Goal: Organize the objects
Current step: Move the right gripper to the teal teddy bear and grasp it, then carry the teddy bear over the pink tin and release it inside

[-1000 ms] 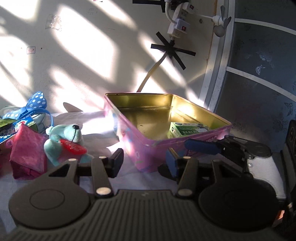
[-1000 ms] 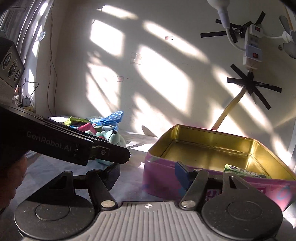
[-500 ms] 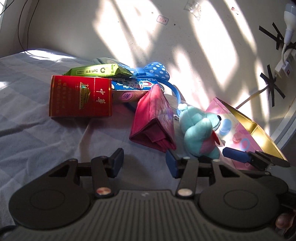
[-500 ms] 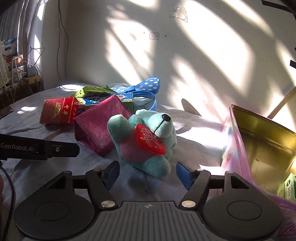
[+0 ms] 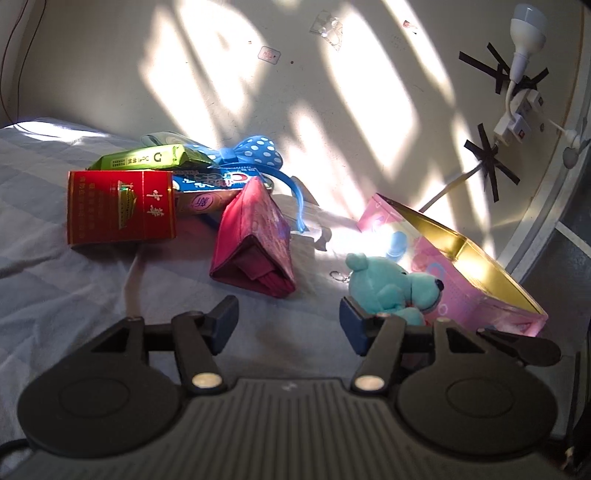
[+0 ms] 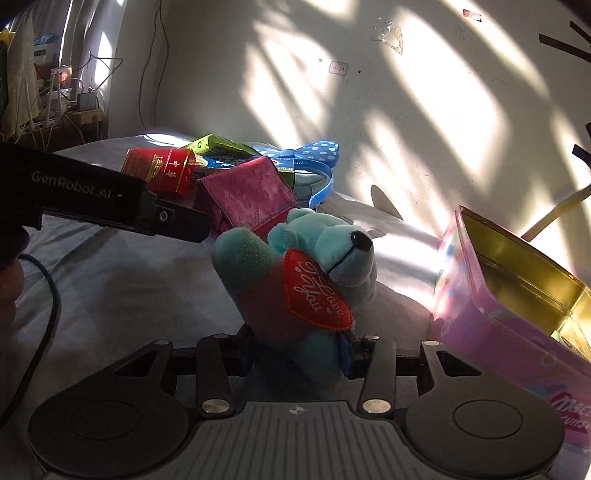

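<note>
Two grippers work over the grey bedsheet [image 5: 55,295]: the right gripper [image 6: 295,354], jaws just closing, clamps the turquoise plush bear with a red heart [image 6: 303,280] beside the pink metal tin [image 6: 509,325]; the left gripper [image 5: 288,319], just widening, holds nothing.

sunlit wall [image 5: 229,85], power strip [image 5: 515,118], bulb [image 5: 527,18]

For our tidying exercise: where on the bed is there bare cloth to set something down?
Bare sheet lies in front of the red box and left of the magenta pouch. It is crowded from the pouch back to the blue bow, and around the teal bear by the pink tin.
</note>
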`<state>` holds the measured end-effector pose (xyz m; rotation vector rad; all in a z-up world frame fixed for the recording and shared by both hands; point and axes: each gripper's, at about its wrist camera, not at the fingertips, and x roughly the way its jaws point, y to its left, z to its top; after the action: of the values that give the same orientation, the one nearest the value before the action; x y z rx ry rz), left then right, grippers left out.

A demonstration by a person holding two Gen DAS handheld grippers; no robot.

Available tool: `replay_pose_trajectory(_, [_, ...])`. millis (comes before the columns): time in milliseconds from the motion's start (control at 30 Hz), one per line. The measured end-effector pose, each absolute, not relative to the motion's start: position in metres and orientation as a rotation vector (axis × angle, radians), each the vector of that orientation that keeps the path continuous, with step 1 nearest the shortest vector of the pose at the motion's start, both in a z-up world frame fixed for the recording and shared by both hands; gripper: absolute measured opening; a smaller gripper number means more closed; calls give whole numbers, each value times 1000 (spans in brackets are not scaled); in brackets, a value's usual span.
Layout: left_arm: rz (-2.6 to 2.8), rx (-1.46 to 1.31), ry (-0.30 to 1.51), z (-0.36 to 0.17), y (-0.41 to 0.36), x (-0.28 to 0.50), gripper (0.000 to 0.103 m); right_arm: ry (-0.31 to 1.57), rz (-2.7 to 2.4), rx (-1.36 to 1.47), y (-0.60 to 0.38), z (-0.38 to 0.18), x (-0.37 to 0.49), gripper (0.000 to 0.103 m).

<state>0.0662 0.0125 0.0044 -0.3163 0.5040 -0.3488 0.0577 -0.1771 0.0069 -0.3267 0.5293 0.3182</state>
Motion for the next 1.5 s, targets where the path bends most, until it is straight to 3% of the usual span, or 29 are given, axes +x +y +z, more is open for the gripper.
replay_pose_trajectory(33, [-388, -324, 504, 7, 11, 59, 72, 521, 307, -336, -179, 6, 45, 41])
replay_pose_trajectory(100, [-464, -333, 512, 14, -2, 41, 91, 509, 282, -354, -182, 3, 17, 41])
replay_pose_trajectory(233, [-576, -250, 495, 21, -37, 22, 93, 483, 231, -369, -180, 2, -3, 48])
replay_pose_trajectory(400, [-576, -190, 543, 16, -62, 29, 85, 479, 267, -344, -185, 6, 2, 60])
replay_pose_trajectory(500, [-531, -181, 589, 12, -65, 38, 75, 468, 297, -293, -193, 10, 5, 61])
replay_pose_trajectory(600, [-501, -178, 604, 13, -62, 44, 71, 476, 309, -198, -208, 14, 13, 65])
replay_pose_trajectory(800, [-475, -140, 558, 22, -64, 43, 70, 495, 349, -22, -234, 21, 28, 69])
replay_pose_trajectory(967, [-534, -185, 627, 14, -71, 51, 70, 569, 379, 113, -250, 17, 52, 76])
replay_pose_trajectory(1033, [-576, -199, 657, 8, -76, 55, 57, 600, 387, 150, -246, 8, 46, 78])
replay_pose_trajectory(1067, [-616, -217, 666, 5, -76, 56, 44, 598, 388, 150, -242, 8, 36, 78])
replay_pose_trajectory(1100, [-626, -228, 668, 3, -76, 57, 43, 596, 388, 140, -240, 8, 31, 72])
replay_pose_trajectory(1133, [-628, -226, 668, 3, -76, 57, 42, 595, 407, 135, -238, 8, 29, 53])
replay_pose_trajectory(1200, [-637, -230, 678, 6, -75, 57, 40, 579, 419, 109, -234, 8, 28, 45])
replay_pose_trajectory(1333, [-649, -192, 628, 29, -79, 56, 40, 494, 431, 59, -232, 22, 17, 42])
replay_pose_trajectory(1500, [-690, -92, 442, 88, -103, 78, 41, 323, 387, 2, -251, 72, 39, 42])
